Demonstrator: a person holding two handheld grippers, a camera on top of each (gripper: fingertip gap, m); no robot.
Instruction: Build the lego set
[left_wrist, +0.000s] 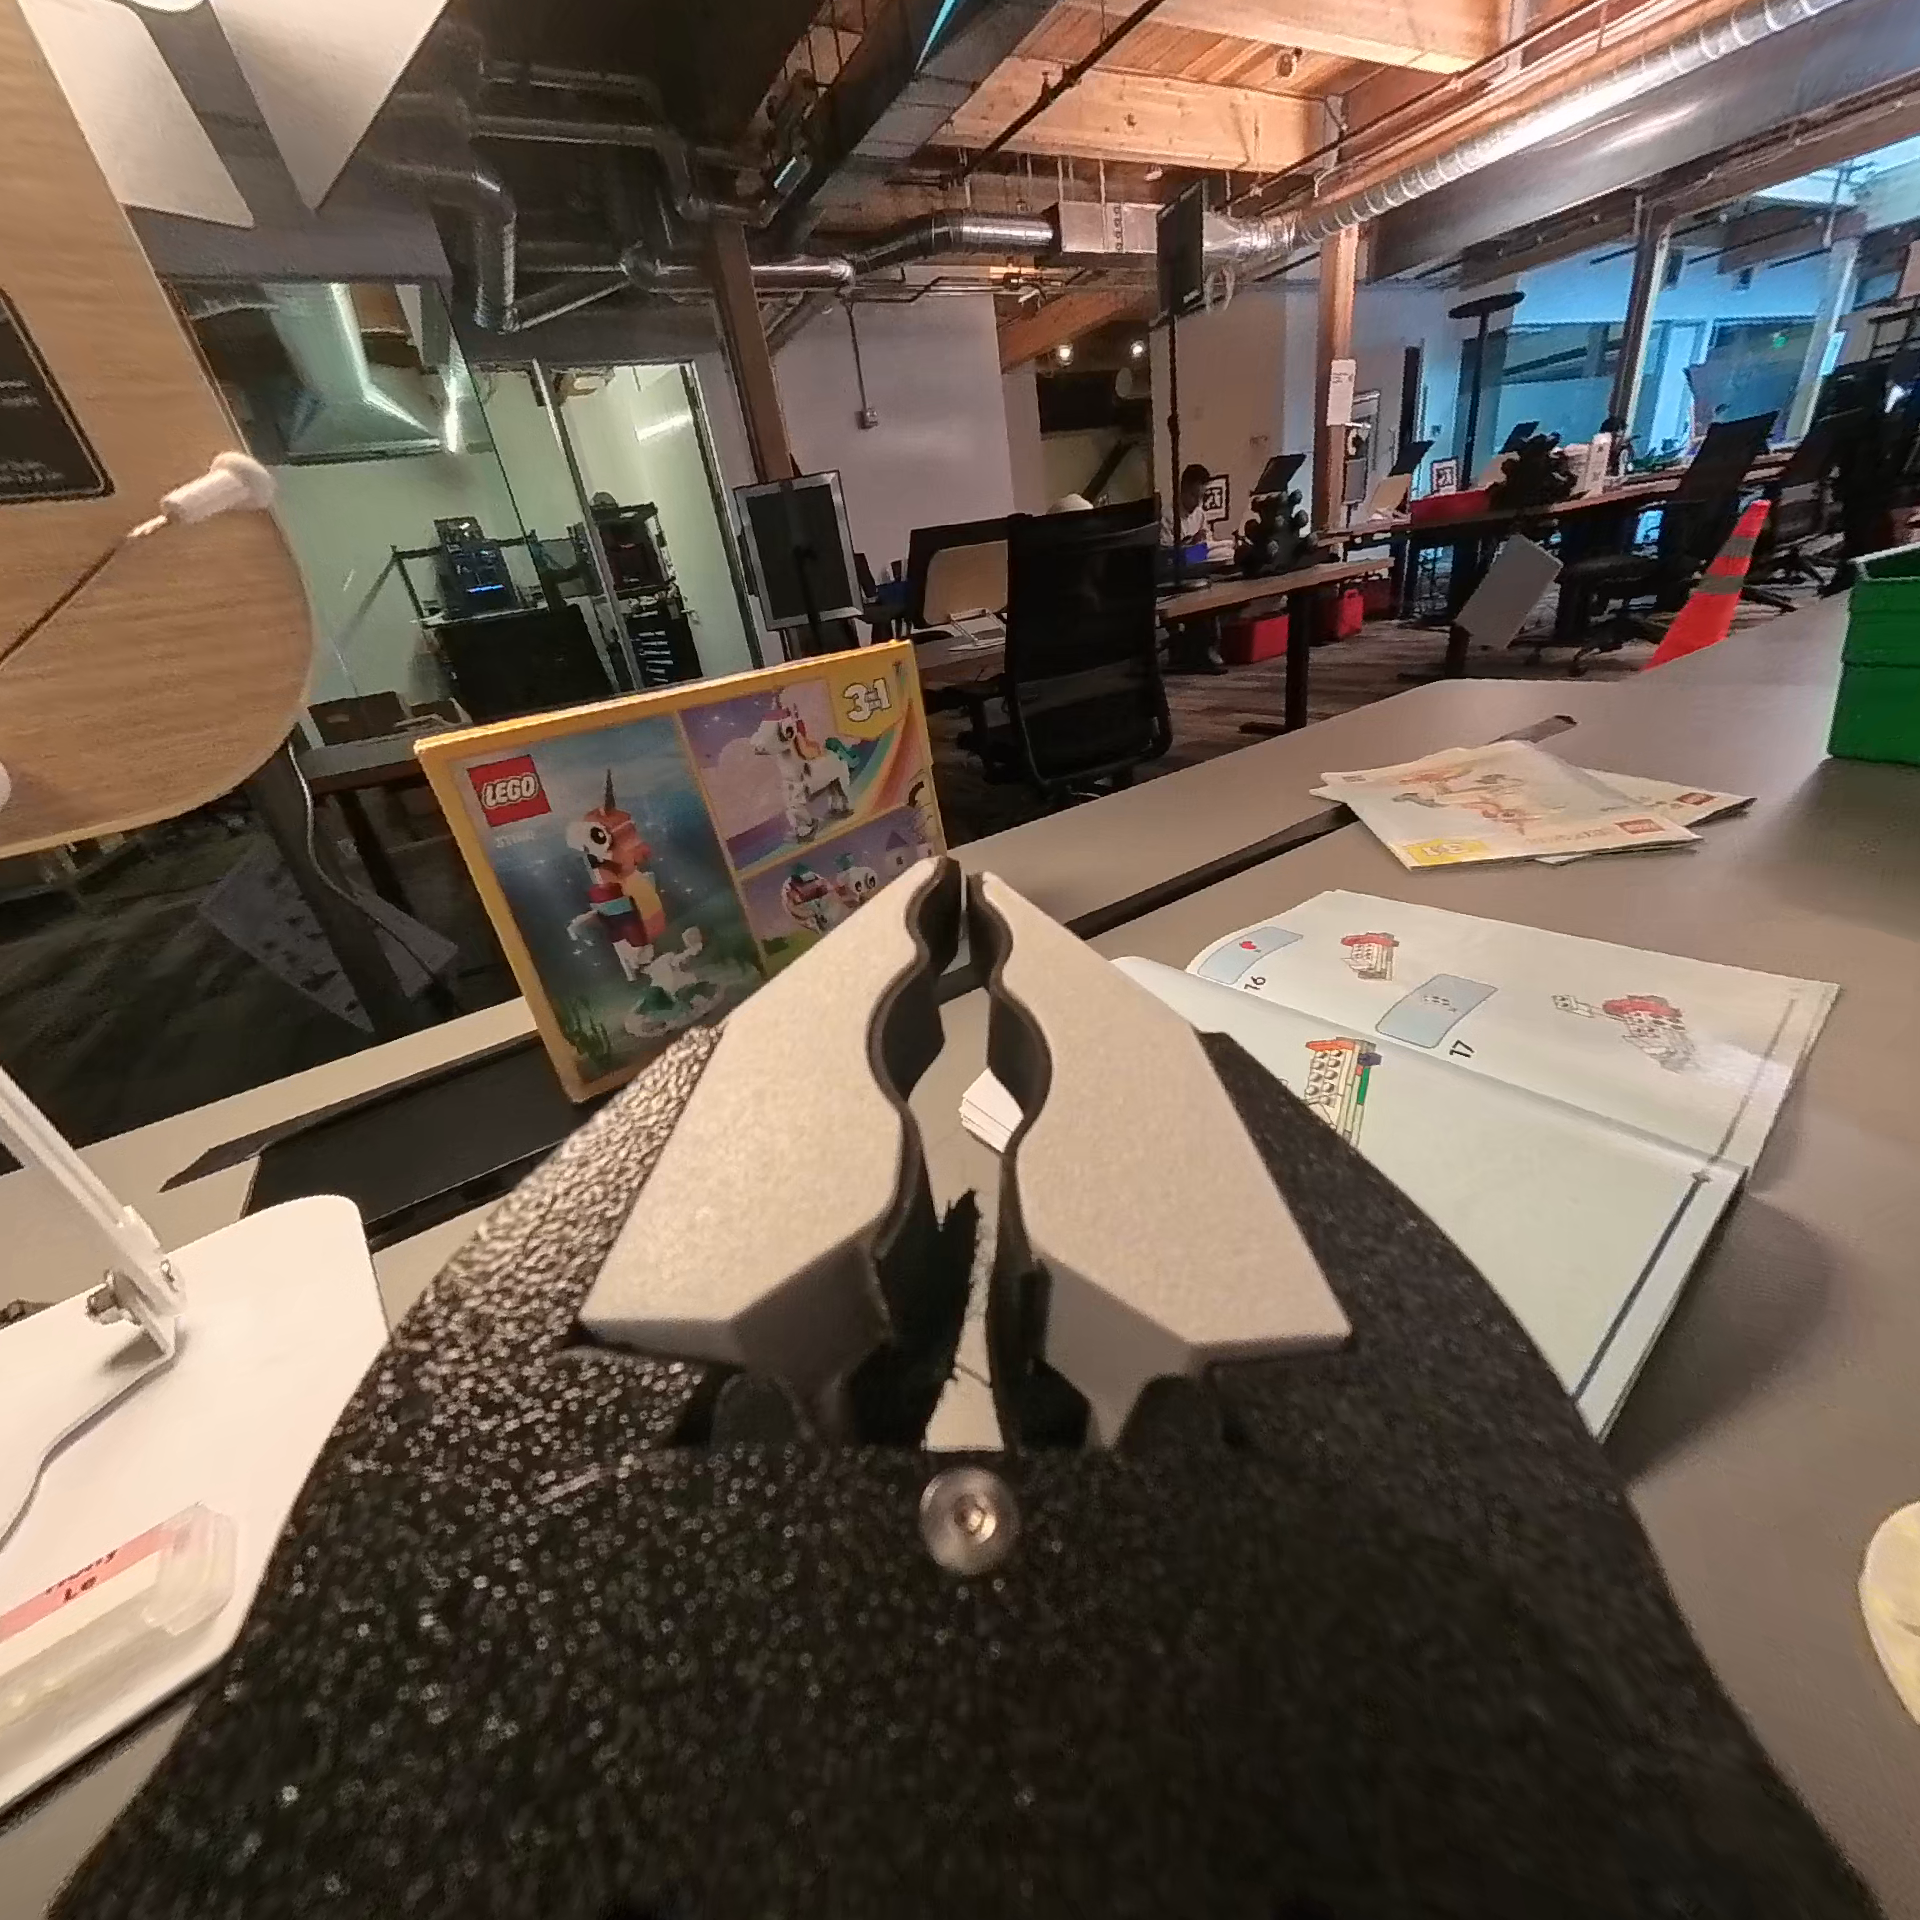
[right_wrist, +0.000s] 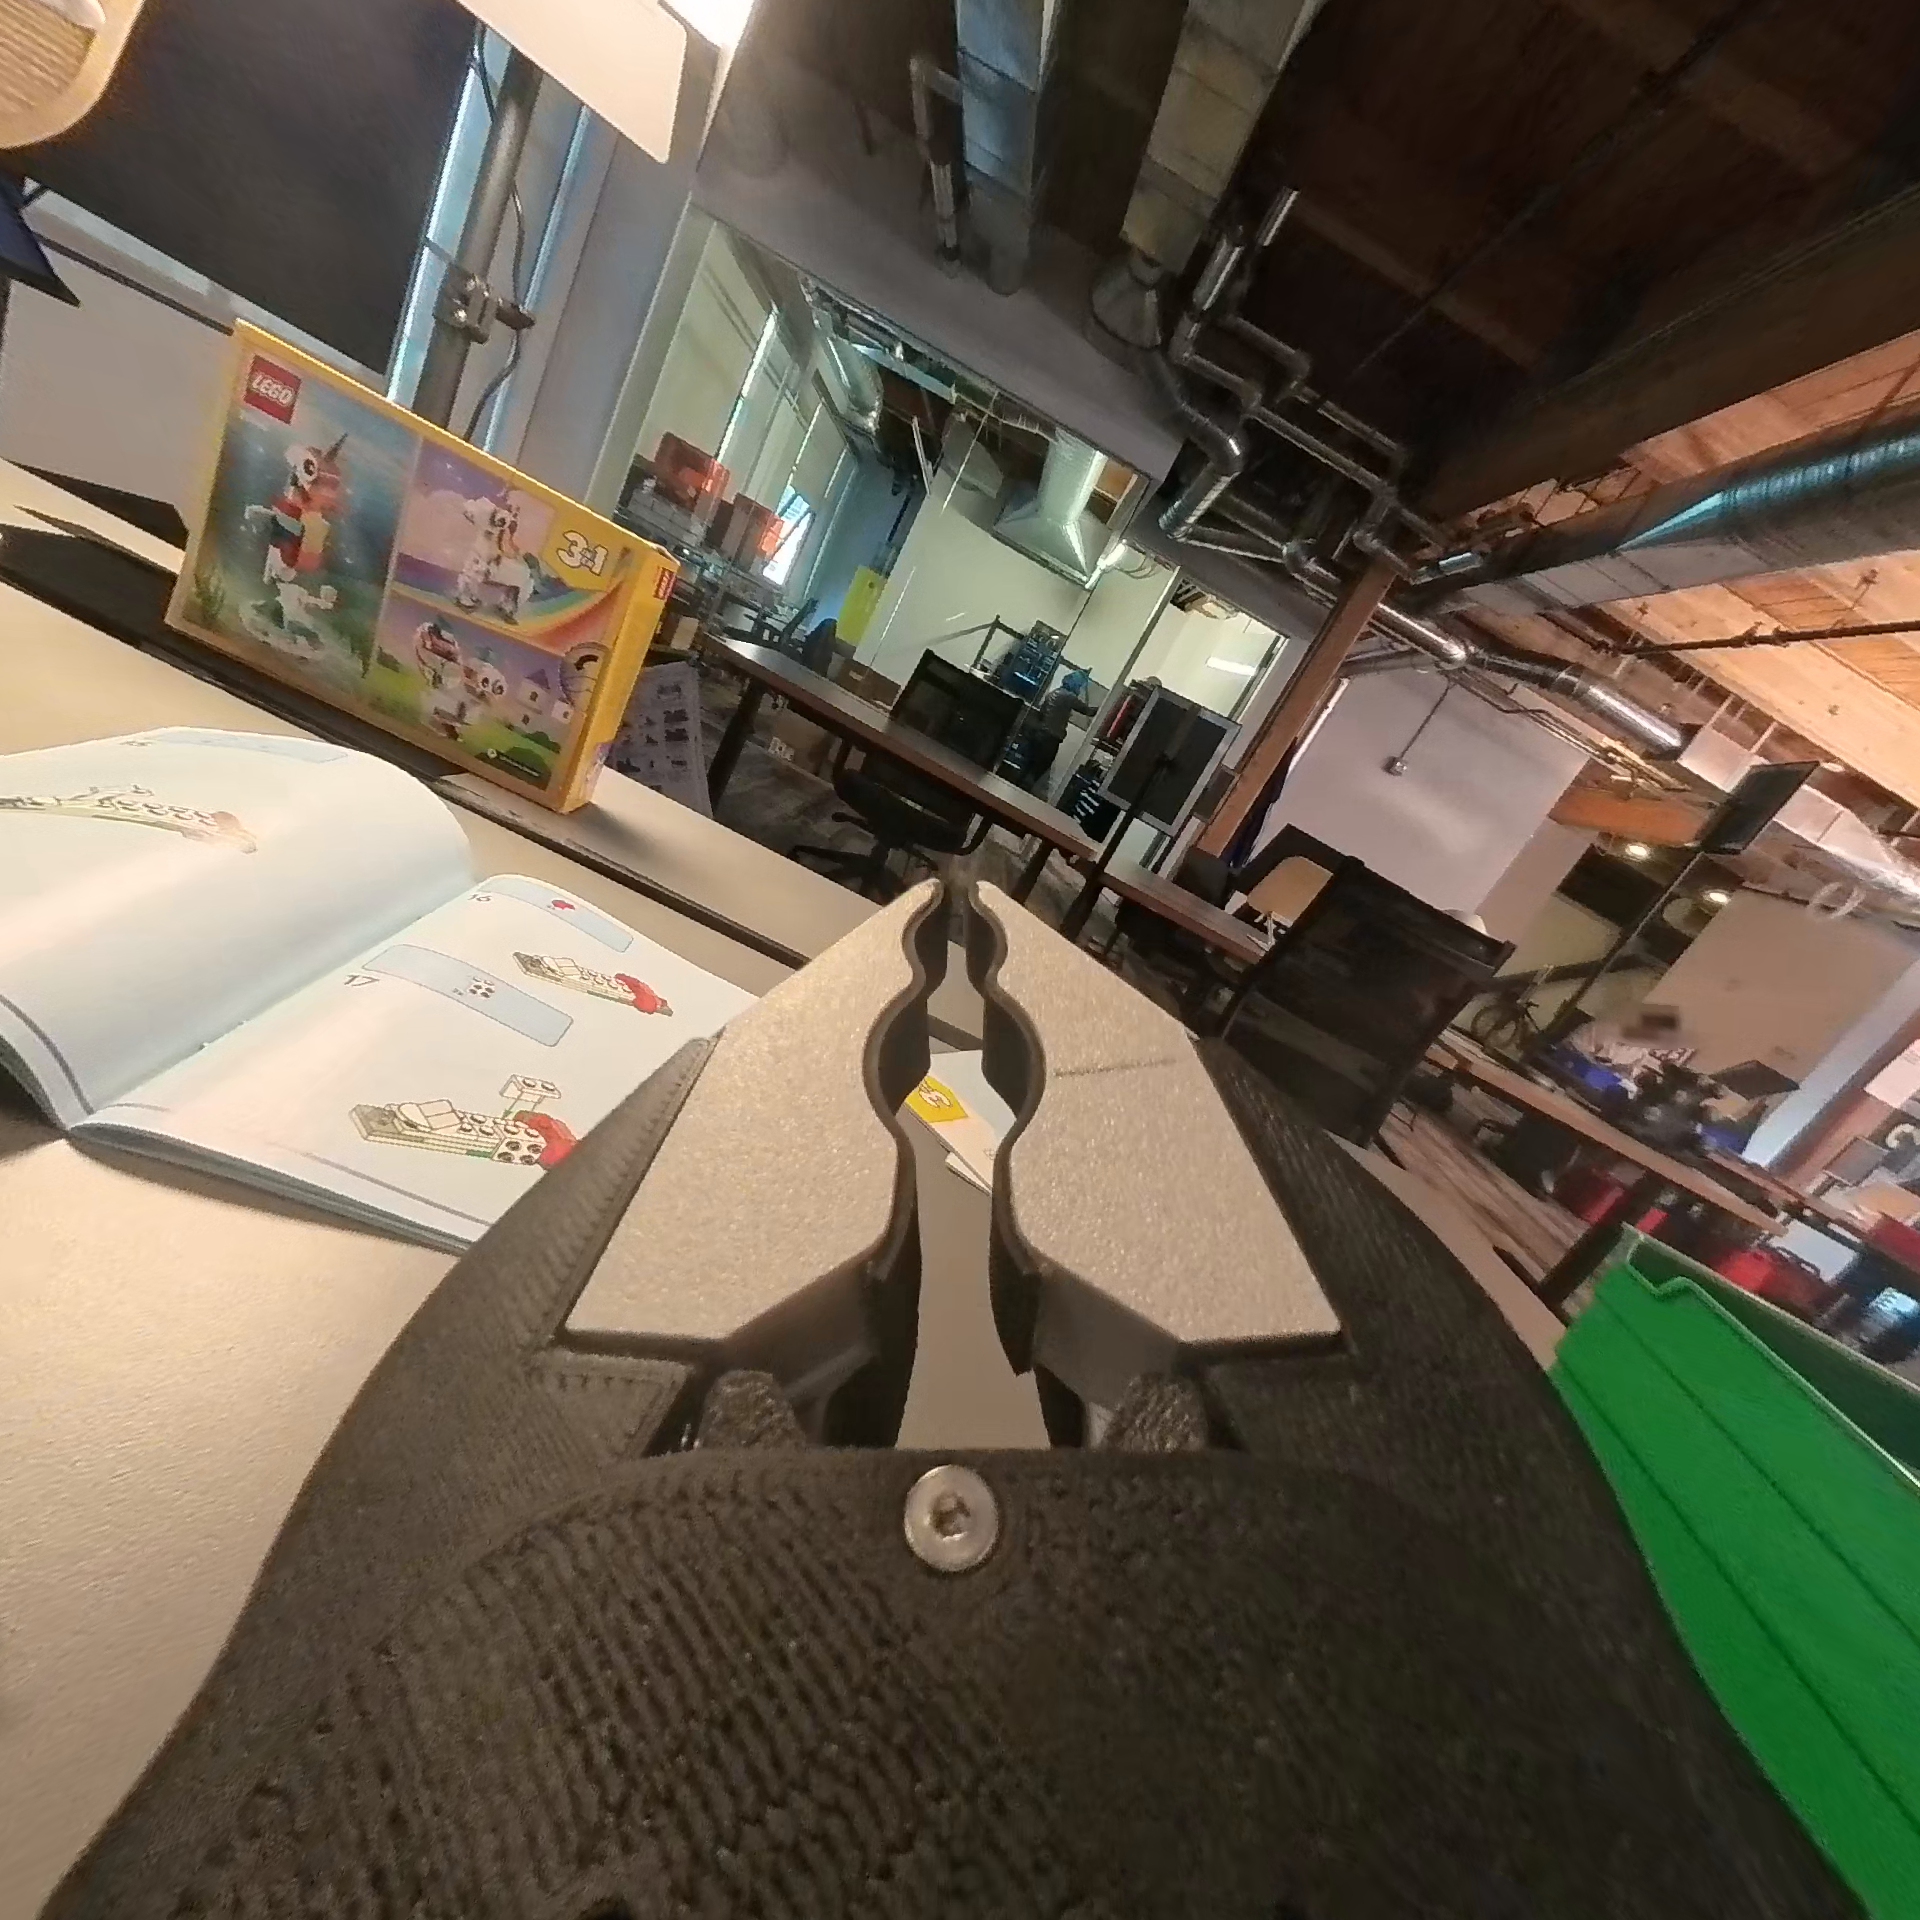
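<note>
Lego box (left_wrist: 686, 862) is standing upright at the far edge of the grey bench (left_wrist: 1714, 1455), its yellow-framed picture side facing both cameras. Just in front of it an instruction booklet (left_wrist: 1538, 1081) is lying open on the bench, showing pale blue pages with building steps. Farther right in the left wrist view, more booklets (left_wrist: 1507, 810) are lying closed in a loose pile, and a green bin (left_wrist: 1881, 665) is sitting at the bench's right end.

Left tongs (left_wrist: 961, 883) are hovering above the bench, pointing between the box and the open booklet, their grey wavy fingers (left_wrist: 800, 1122) pressed together at the tips and gripping nothing. Right tongs (right_wrist: 956, 896) are tilting over the bench near the booklet's right page, likewise pressed together at the tips and empty, with the green bin close on their right.

A white stand base (left_wrist: 208, 1340) is resting on the bench at the left.

No loose bricks are showing in either view.
</note>
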